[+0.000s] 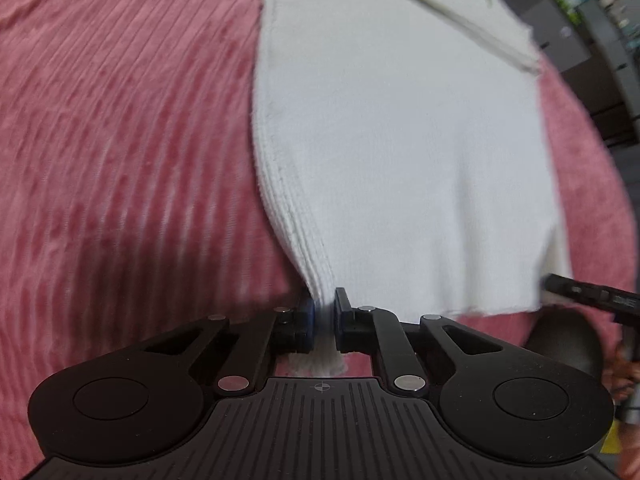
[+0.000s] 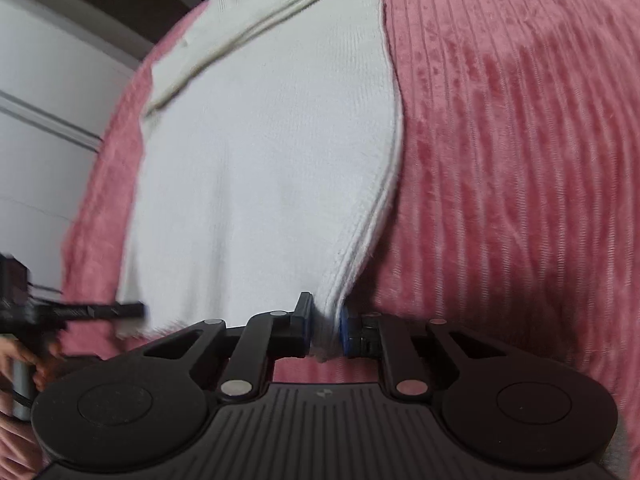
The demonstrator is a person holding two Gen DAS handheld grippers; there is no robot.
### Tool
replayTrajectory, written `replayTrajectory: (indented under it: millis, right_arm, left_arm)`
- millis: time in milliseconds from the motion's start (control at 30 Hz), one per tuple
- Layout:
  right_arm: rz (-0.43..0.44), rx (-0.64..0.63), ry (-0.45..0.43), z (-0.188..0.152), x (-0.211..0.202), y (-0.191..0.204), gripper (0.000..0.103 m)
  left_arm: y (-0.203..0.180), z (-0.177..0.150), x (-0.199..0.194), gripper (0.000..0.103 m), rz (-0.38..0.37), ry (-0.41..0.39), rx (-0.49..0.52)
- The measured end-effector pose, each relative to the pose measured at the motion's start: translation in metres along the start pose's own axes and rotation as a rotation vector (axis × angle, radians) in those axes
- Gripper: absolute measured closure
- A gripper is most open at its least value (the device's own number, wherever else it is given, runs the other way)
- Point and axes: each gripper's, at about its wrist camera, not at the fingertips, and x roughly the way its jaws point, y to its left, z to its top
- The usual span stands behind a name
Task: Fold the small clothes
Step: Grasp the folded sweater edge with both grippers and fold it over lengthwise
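A white knitted garment (image 1: 400, 152) lies stretched over a pink ribbed cover (image 1: 120, 140). My left gripper (image 1: 325, 314) is shut on the garment's near left corner, at its ribbed side hem. In the right wrist view the same white garment (image 2: 264, 168) fills the middle, and my right gripper (image 2: 325, 326) is shut on its near right corner. Each gripper shows in the other's view: the right one at the garment's right corner (image 1: 588, 296), the left one at its left corner (image 2: 100, 312). A folded band runs across the garment's far end (image 1: 460, 12).
The pink ribbed cover (image 2: 520, 200) spreads wide on the outer side of each gripper. Grey cabinets and shelves with bottles (image 1: 592, 20) stand beyond the bed on the right. A white wall (image 2: 40, 120) lies beyond the cover's edge.
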Motion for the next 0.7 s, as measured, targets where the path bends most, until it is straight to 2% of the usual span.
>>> replayTrajectory:
  millis: [133,300,367,433,500,633,700]
  right_arm:
    - [0.133,0.112,-0.041,0.017,-0.004,-0.005,0.091]
    - [0.196,0.189,-0.149,0.053,-0.007,-0.007,0.091]
    - [0.202,0.223,-0.203,0.071,-0.008,-0.009,0.091]
    - [0.175,0.231,-0.273,0.089,-0.009,-0.01,0.092]
    - [0.113,0.199,-0.344,0.105,-0.011,-0.011,0.092]
    - [-0.071,0.025,-0.466,0.123,-0.013,0.0,0.091]
    - [-0.124,-0.044,-0.467,0.127,-0.007,0.005,0.09]
  left_arm:
    - [0.004,0.018,-0.024,0.092,-0.149,-0.075,-0.077]
    - [0.014,0.059,-0.046,0.092,-0.225,-0.212,-0.175]
    - [0.017,0.08,-0.049,0.092,-0.221,-0.255,-0.224]
    - [0.021,0.099,-0.047,0.092,-0.187,-0.287,-0.256]
    - [0.025,0.114,-0.043,0.092,-0.161,-0.315,-0.278]
    - [0.029,0.136,-0.031,0.09,-0.124,-0.364,-0.301]
    - [0.028,0.14,-0.024,0.089,-0.056,-0.38,-0.287]
